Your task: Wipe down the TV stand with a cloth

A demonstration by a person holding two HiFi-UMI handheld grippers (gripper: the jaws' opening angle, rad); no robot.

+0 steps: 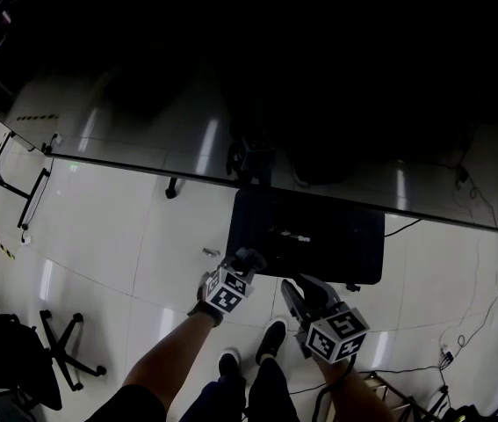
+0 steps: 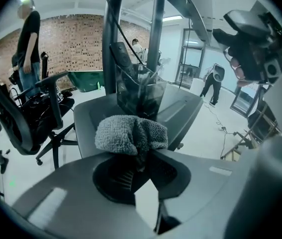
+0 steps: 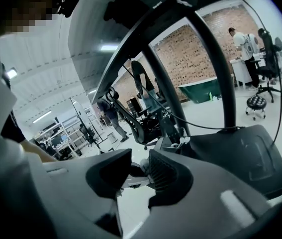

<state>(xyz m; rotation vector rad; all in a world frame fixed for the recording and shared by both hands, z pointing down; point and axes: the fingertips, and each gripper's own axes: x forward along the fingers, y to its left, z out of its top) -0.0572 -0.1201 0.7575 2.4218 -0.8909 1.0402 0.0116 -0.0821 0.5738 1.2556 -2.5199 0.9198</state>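
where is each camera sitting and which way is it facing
head view: on the person's head, looking steeply down at the floor and the black TV stand base; shows forearms, legs, shoes, the left gripper and the right gripper.
left gripper view: on the left gripper, looking along its jaws, shut on a grey cloth, toward the stand's base and posts.
right gripper view: on the right gripper, looking along its parted jaws past the stand's posts into the room.
shared: all three show the stand base.
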